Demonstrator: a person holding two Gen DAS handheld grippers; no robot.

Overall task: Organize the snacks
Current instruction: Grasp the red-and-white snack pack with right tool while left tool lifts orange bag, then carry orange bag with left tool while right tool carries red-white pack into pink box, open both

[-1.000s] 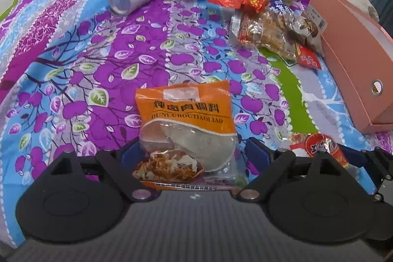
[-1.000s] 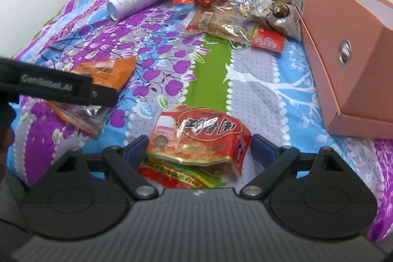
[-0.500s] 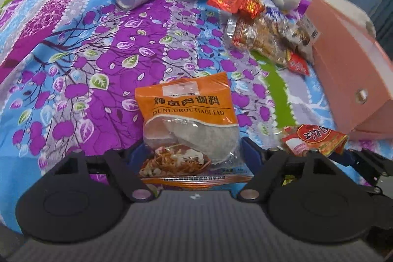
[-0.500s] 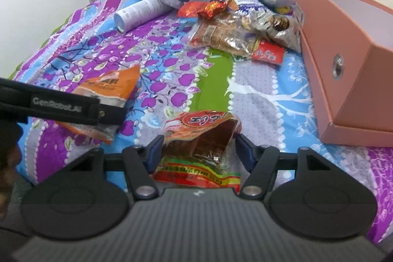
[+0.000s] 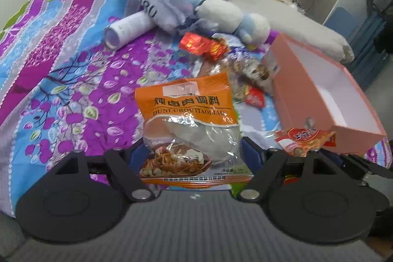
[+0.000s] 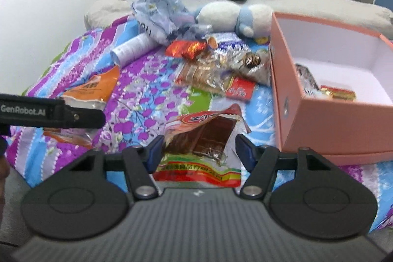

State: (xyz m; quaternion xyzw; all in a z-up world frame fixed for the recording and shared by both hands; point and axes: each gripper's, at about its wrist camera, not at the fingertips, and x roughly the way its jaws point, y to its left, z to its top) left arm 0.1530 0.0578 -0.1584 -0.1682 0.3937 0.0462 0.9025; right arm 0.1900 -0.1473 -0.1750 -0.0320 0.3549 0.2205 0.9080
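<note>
My left tool (image 5: 192, 154) clenched the orange seasoning packet (image 5: 189, 124) while my right tool (image 6: 197, 150) gripped a crumpled red snack packet (image 6: 201, 136), both angled downward.

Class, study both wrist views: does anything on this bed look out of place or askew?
Yes. A white cylinder tube lies toppled on the bedspread, and a plush toy sits among loose snack packets beside the pink box, which isn't a snack.

Orange packet (image 5: 189, 124) hiding snack pile's (image 5: 245, 73) near part
</note>
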